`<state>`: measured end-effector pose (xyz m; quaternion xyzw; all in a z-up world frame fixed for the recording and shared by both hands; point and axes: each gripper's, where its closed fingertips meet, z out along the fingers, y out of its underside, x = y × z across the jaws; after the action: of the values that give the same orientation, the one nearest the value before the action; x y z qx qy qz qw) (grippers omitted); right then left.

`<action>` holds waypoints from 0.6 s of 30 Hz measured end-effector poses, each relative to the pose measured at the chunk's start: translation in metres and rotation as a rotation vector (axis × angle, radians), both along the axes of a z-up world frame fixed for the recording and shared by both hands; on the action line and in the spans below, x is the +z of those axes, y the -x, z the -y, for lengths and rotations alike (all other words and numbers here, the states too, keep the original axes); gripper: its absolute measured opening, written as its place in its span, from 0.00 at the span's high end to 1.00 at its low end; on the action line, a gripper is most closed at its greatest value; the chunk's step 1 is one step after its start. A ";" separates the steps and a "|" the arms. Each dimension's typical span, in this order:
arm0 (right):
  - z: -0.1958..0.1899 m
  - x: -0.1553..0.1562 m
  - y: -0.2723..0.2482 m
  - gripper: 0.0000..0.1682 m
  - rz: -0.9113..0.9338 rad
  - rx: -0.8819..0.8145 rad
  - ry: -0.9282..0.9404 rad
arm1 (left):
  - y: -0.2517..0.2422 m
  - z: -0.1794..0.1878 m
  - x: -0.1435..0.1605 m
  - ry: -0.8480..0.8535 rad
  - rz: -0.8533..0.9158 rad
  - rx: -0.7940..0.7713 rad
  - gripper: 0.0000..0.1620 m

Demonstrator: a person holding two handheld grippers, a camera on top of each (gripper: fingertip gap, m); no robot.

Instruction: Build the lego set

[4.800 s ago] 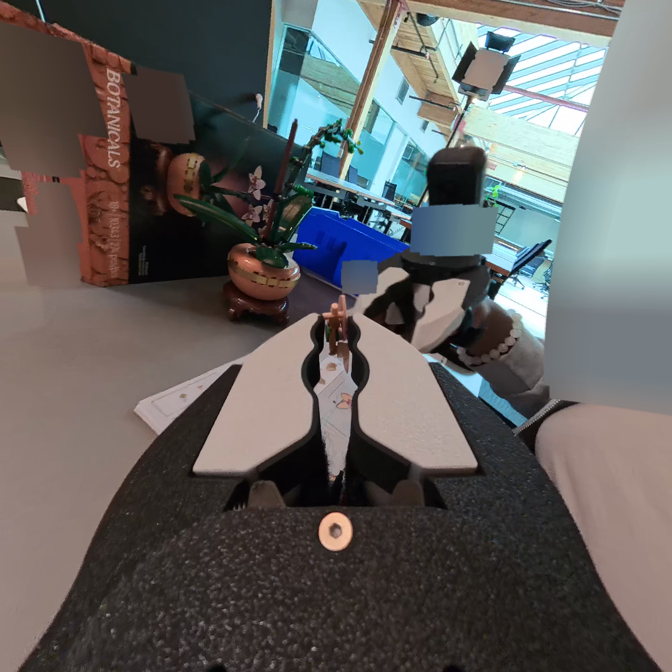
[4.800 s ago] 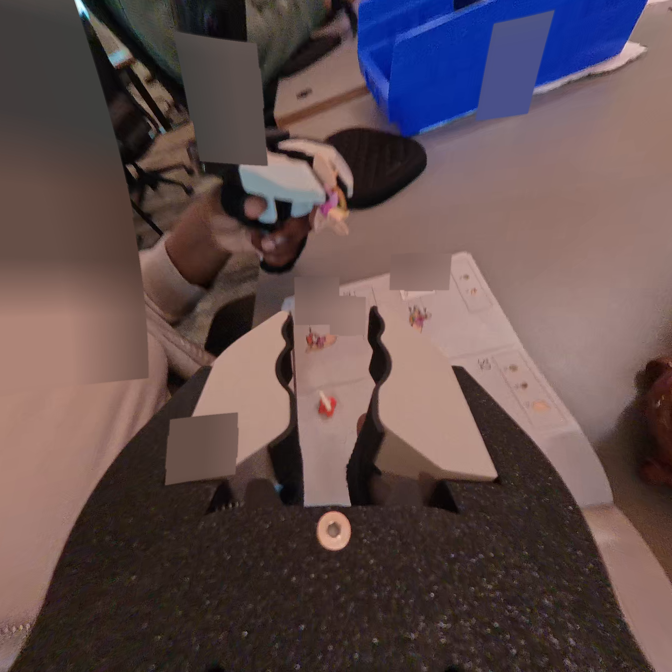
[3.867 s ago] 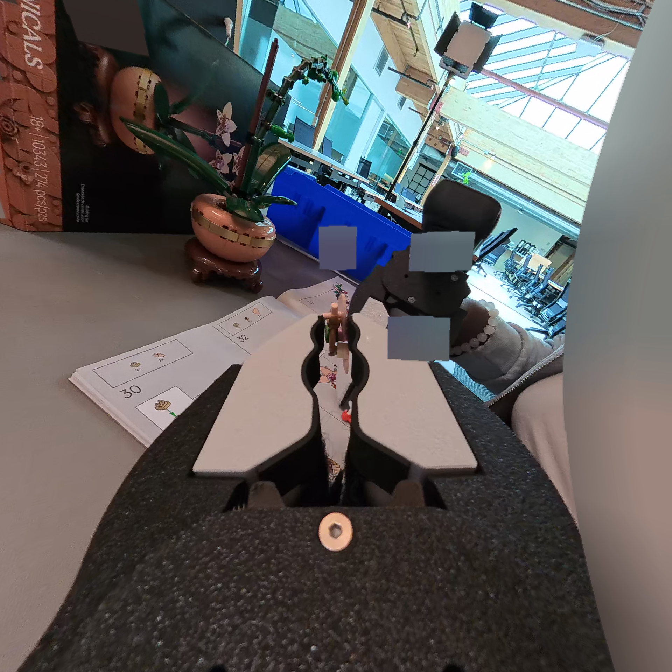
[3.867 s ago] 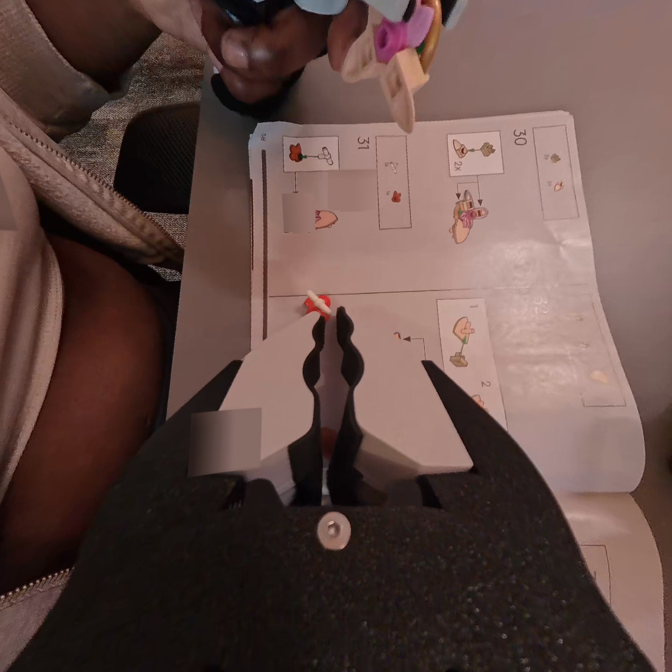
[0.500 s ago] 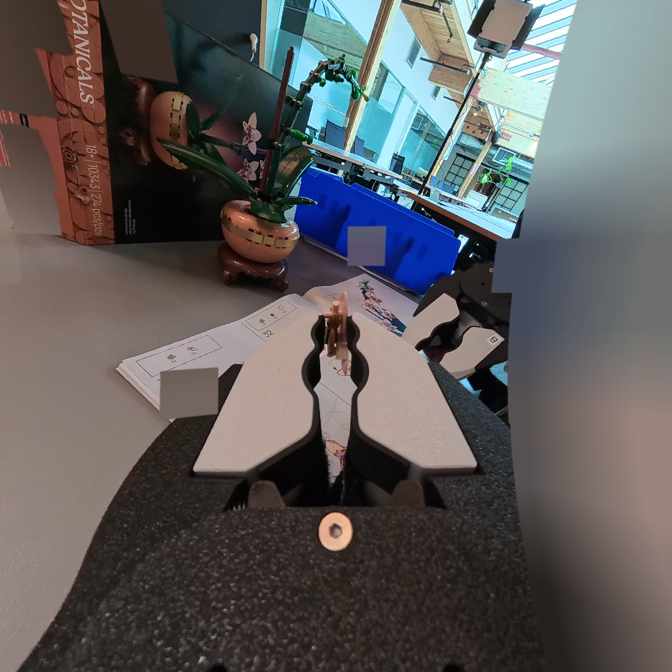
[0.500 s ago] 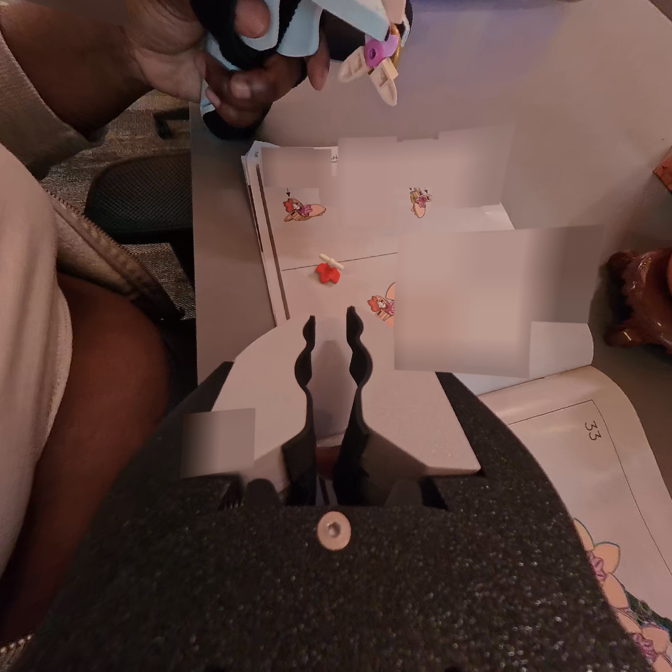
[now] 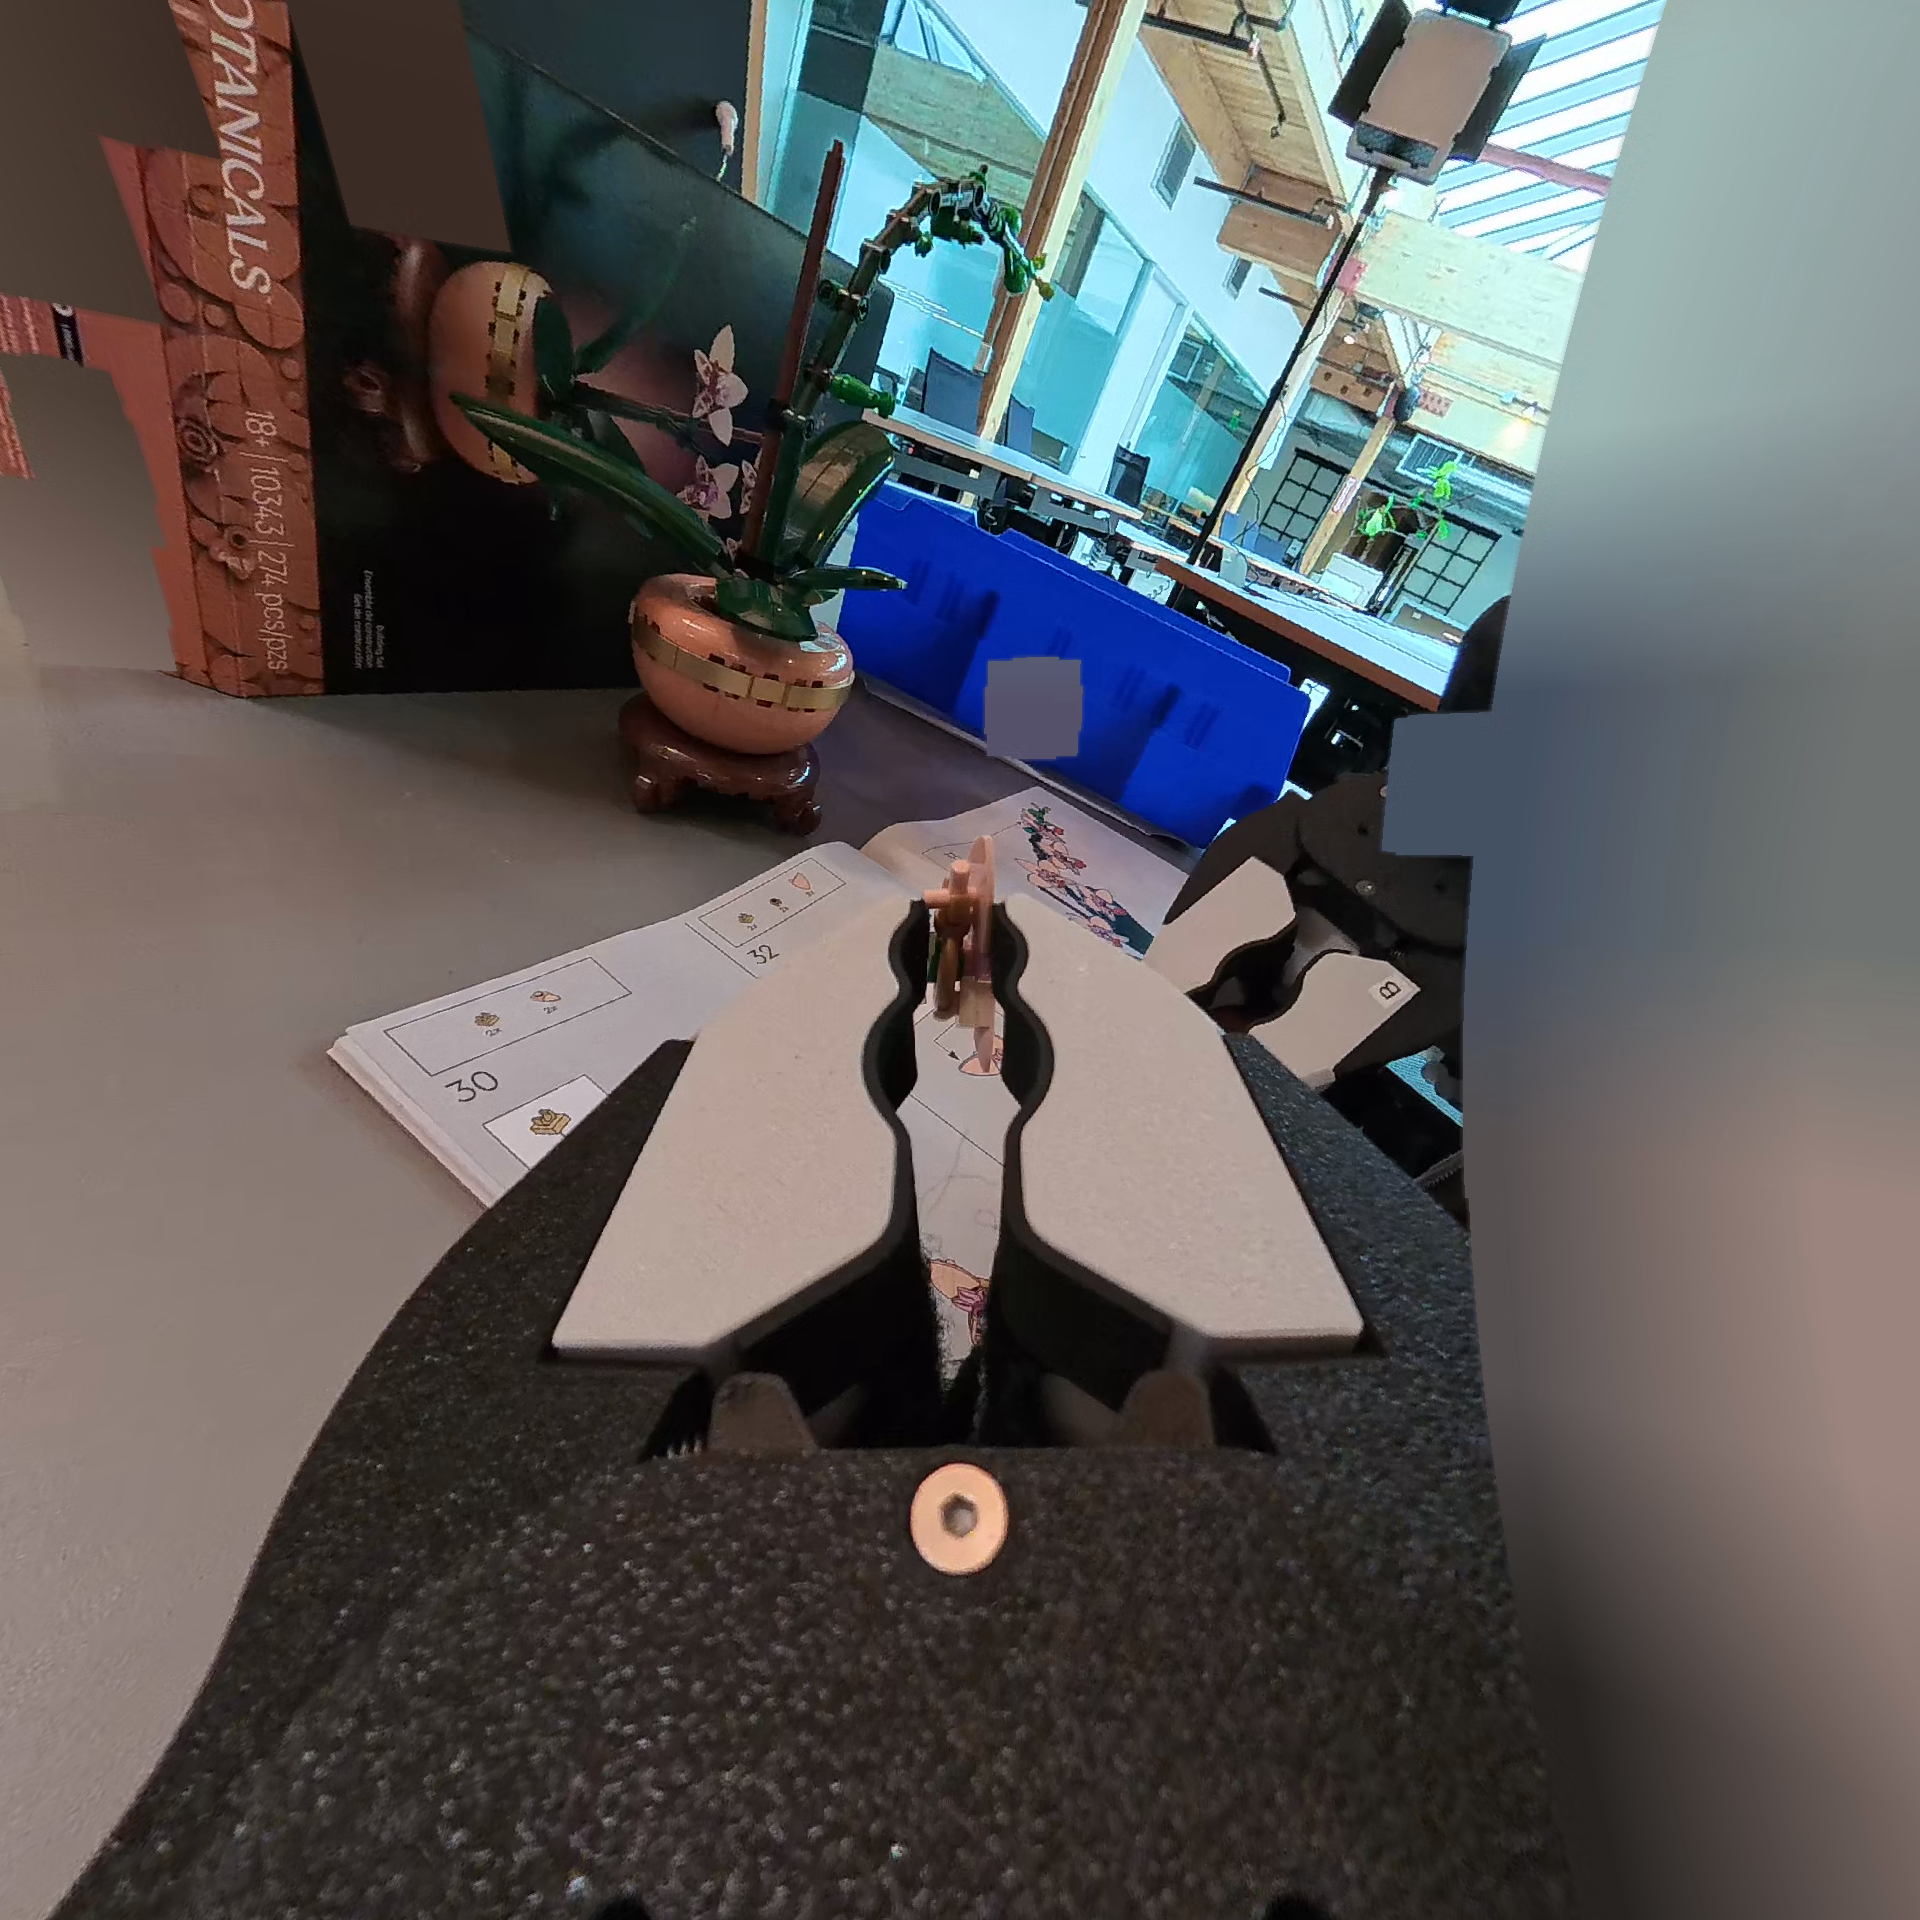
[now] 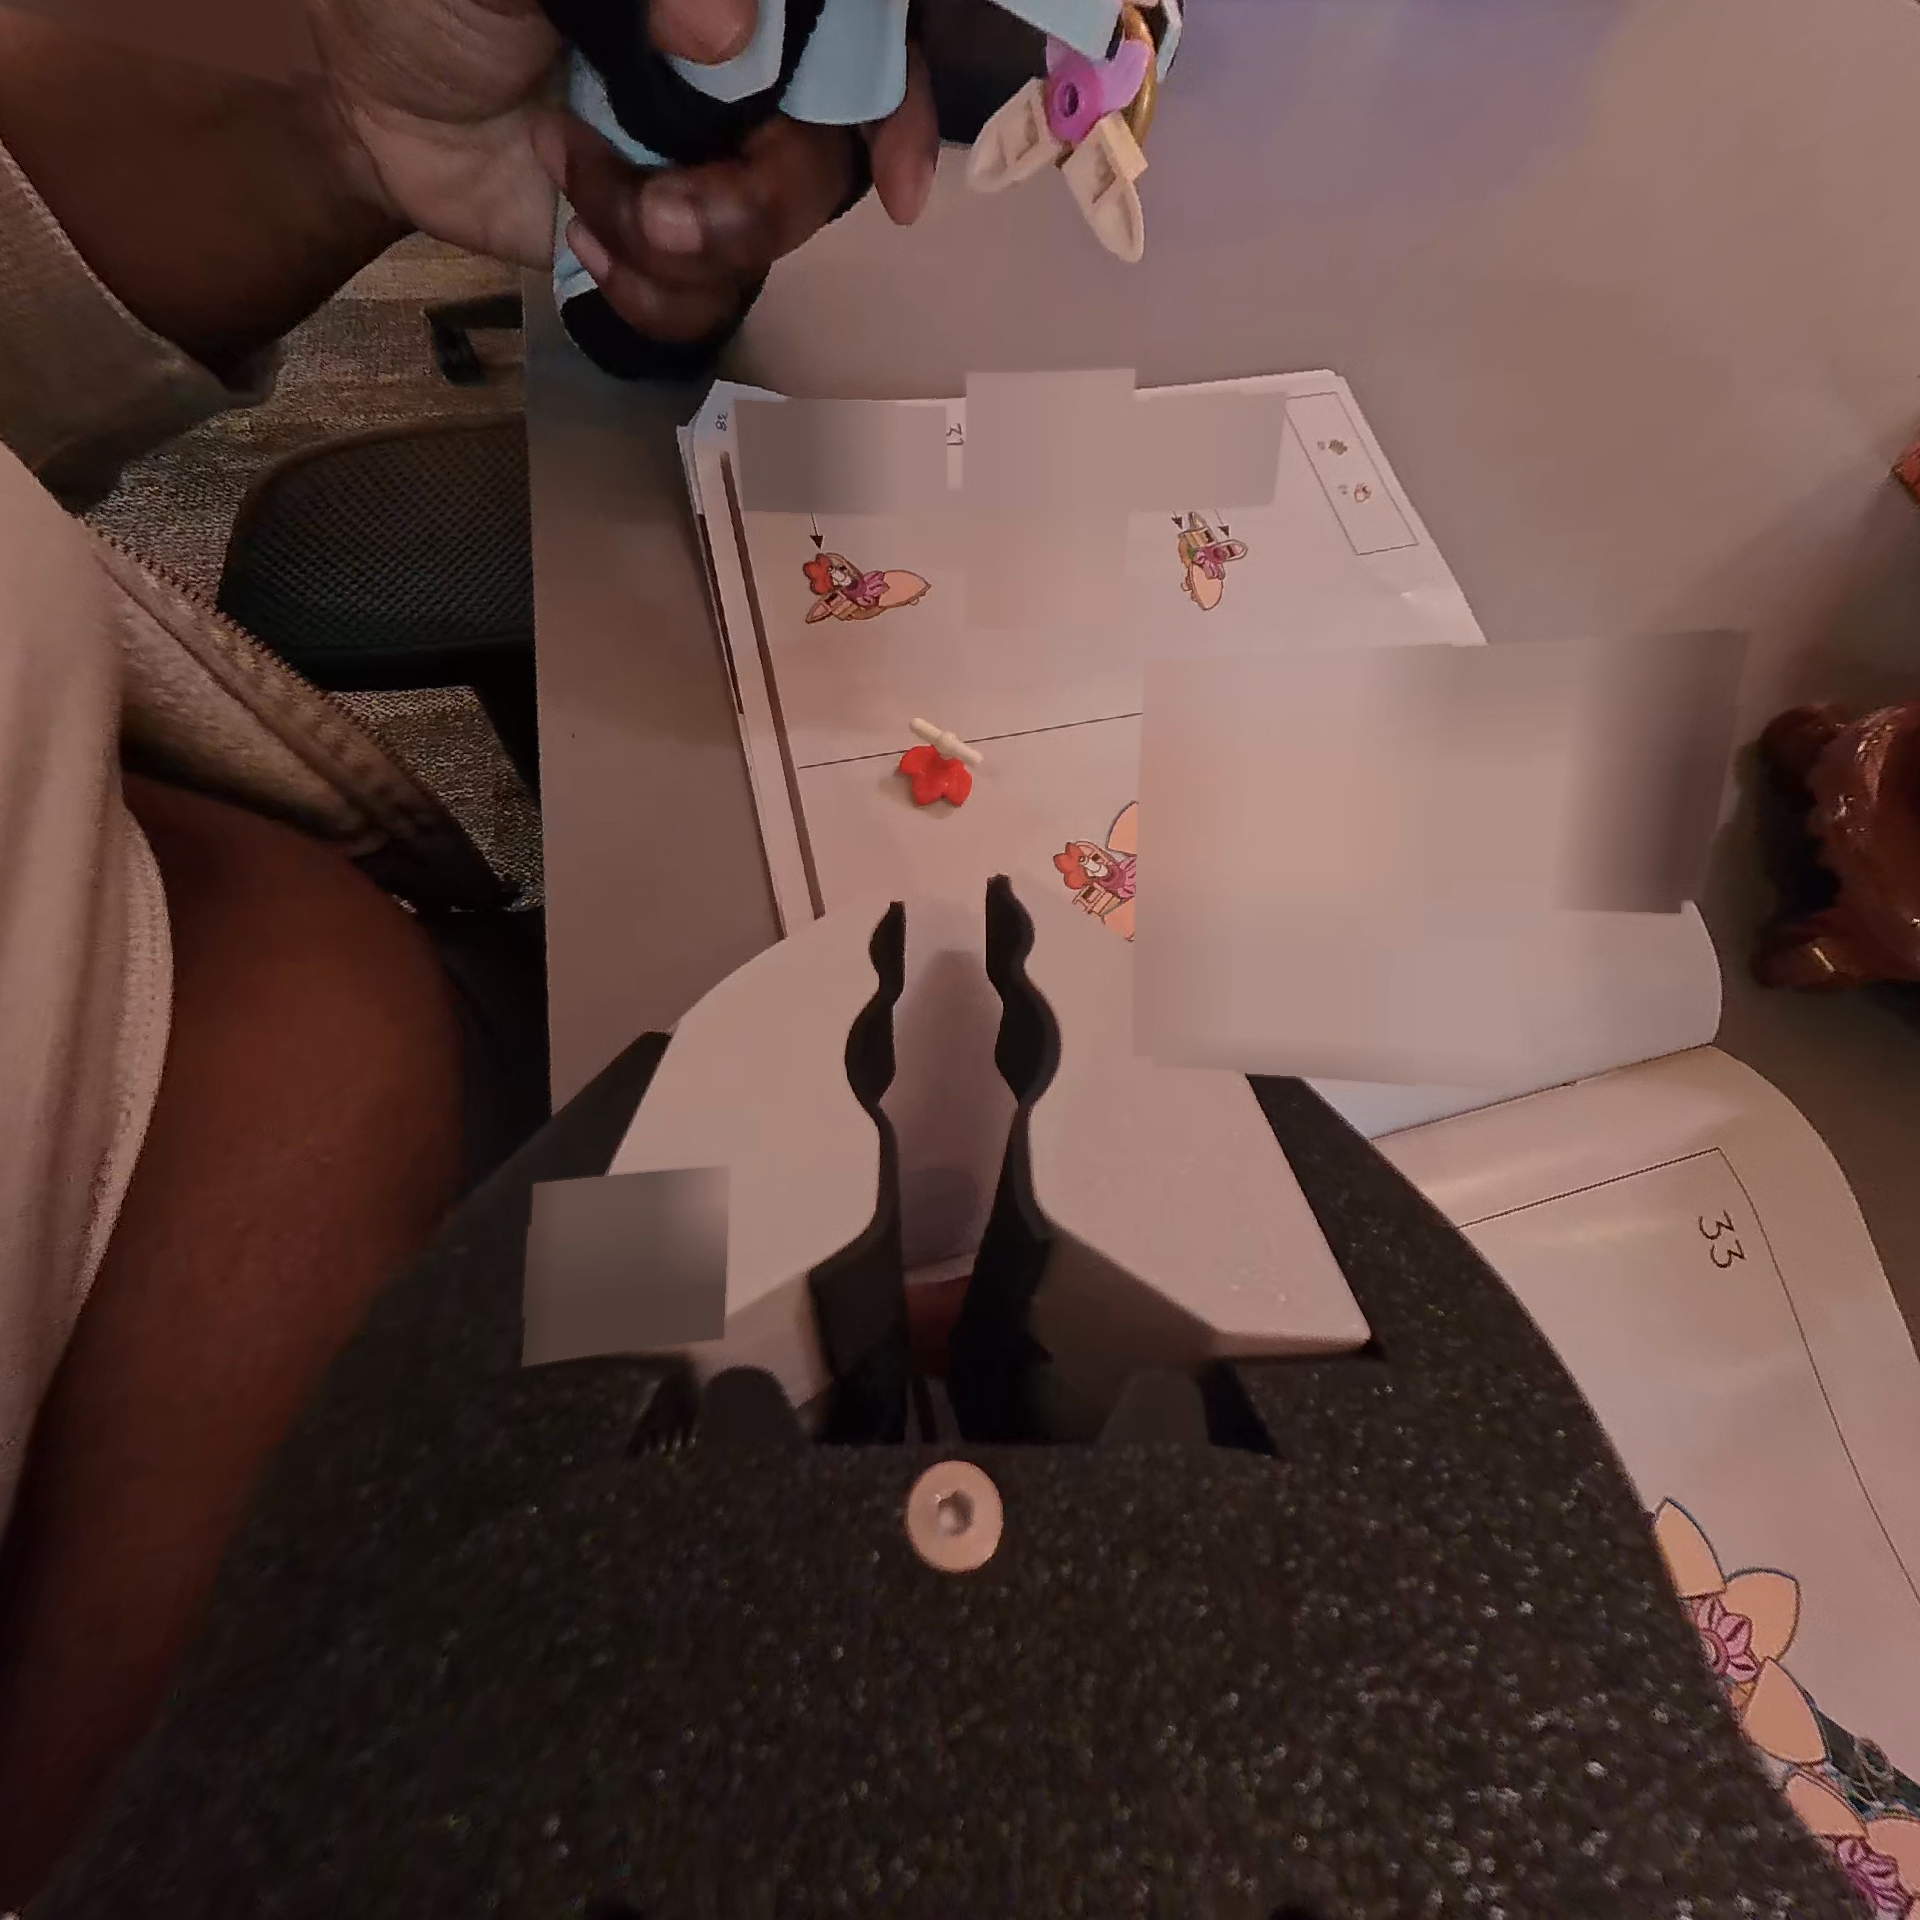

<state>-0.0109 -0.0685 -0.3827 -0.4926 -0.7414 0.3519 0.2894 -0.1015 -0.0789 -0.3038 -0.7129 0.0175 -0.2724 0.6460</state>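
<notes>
My left gripper [image 7: 961, 920] is shut on a small lego flower assembly [image 7: 964, 940] of tan, pink and green parts, held above the open instruction booklet [image 7: 582, 997]. The same assembly [image 8: 1081, 135] shows at the top of the right wrist view, in the left gripper held by a hand. My right gripper [image 8: 943, 896] is slightly open and empty, hovering over the booklet [image 8: 1039, 686]. A small red flower piece with a white pin [image 8: 938, 769] lies on the page just ahead of its tips. The right gripper [image 7: 1262, 940] also shows at the right of the left wrist view.
A built lego orchid in a pink pot [image 7: 743, 675] stands on a brown base at the back, its base also at the right edge of the right wrist view [image 8: 1849, 842]. The set's box [image 7: 260, 416] stands behind it. A blue bin [image 7: 1070, 675] sits beyond the booklet. A person's leg [image 8: 208, 1143] is at the left. The grippers' ends are close to 12 cm from one another.
My right gripper dropped toward the red piece, closed nearly shut beside it, then pulled back a little with its jaws slightly apart. The left gripper kept hold of the flower assembly, shifting only slightly.
</notes>
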 end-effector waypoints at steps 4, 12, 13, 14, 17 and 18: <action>-0.001 0.003 0.000 0.90 -0.016 -0.003 0.019 | 0.000 0.000 0.000 0.000 -0.005 0.001 0.93; -0.005 0.004 0.003 0.89 -0.001 -0.027 0.096 | 0.000 0.000 -0.001 0.005 -0.003 -0.003 0.93; -0.005 0.004 0.004 0.89 0.007 -0.034 0.105 | -0.001 0.000 -0.001 0.007 -0.005 -0.003 0.93; -0.004 0.002 0.005 0.89 0.025 -0.037 0.116 | -0.001 -0.001 -0.001 0.010 -0.008 -0.003 0.93; 0.000 -0.007 0.002 0.87 0.128 -0.003 0.116 | -0.002 -0.001 -0.002 0.013 -0.020 -0.004 0.93; -0.001 -0.007 0.001 0.87 0.143 0.005 0.094 | -0.002 -0.001 -0.002 0.014 -0.021 -0.006 0.93</action>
<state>-0.0122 -0.0679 -0.3901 -0.5276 -0.7441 0.3512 0.2111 -0.0990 -0.0781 -0.3059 -0.7200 0.0245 -0.2669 0.6401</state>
